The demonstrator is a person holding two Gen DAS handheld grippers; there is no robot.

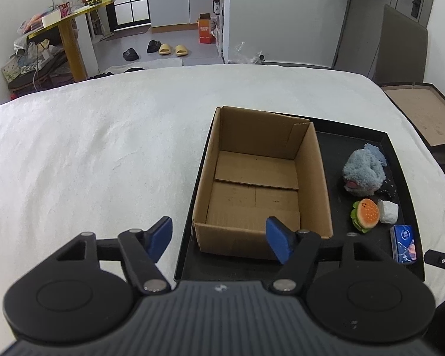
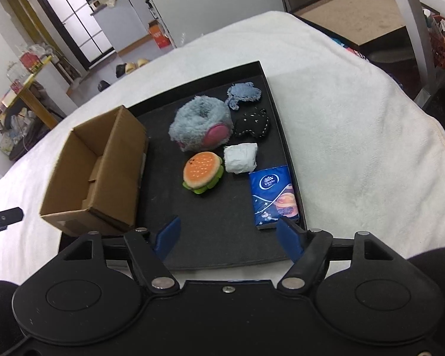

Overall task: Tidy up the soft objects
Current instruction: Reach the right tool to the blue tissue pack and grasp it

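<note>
Slippers lie on the floor beside an orange carton

Right tongs gape empty over black tray of soft toys.

Even indoor light, sharp focus, fisheye-bent edges.

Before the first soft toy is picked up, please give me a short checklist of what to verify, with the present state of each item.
1. Cardboard box holds nothing: ok.
2. Right gripper open, nothing held: ok.
3. Left gripper open, nothing held: ok.
4. Burger toy lies free, apart from the white bundle: ok.
5. Tissue pack nearest the right gripper, against the black tray edge: ok.
6. Box fixed to the tray: cannot tell.
</note>
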